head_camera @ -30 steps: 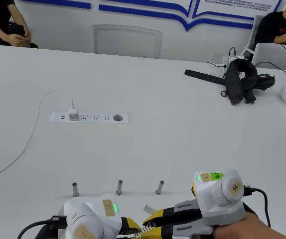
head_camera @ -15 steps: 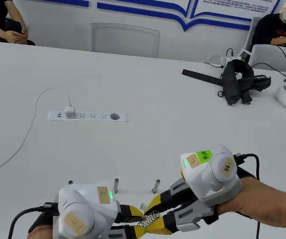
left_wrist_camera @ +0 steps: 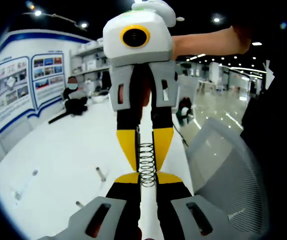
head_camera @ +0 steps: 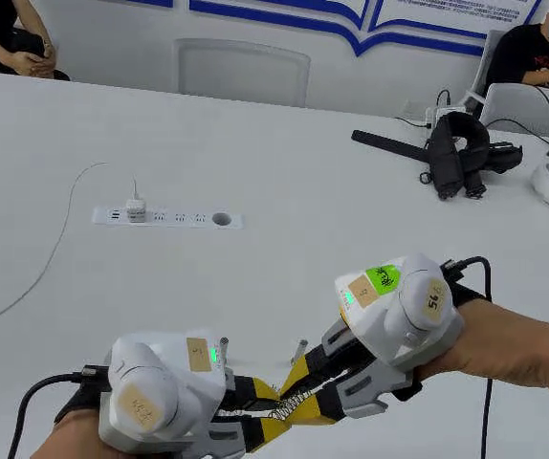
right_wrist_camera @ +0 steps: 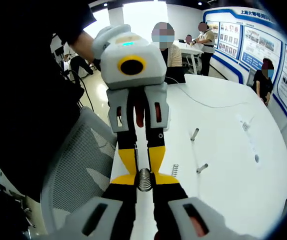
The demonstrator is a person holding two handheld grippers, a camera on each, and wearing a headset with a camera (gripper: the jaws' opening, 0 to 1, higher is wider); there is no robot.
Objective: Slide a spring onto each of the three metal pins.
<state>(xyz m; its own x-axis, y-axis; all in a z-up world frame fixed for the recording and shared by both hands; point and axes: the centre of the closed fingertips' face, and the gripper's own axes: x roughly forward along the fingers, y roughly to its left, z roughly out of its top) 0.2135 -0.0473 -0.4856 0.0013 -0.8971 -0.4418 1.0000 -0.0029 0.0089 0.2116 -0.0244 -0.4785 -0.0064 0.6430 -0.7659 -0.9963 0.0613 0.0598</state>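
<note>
Head view: the left gripper (head_camera: 263, 413) and right gripper (head_camera: 303, 394) are tip to tip, low over the table (head_camera: 255, 172). A spring (head_camera: 281, 413) bridges them on the near side of the pins (head_camera: 223, 345), two of which show, both bare. This is judged a handover or regrip, so that one gripper ends up holding the spring by one end with its bore free for a pin. Left gripper view: the spring runs along the jaw axis. Its near end is pinched between the left jaws' yellow tips, and its far end sits between the right jaws, closed on it from opposite. Right gripper view: the spring appears nearly end-on, clamped in the right jaws' tips, with the left jaws closed on it just beyond. A loose spring (right_wrist_camera: 174, 170) lies on the table between two bare pins.
</note>
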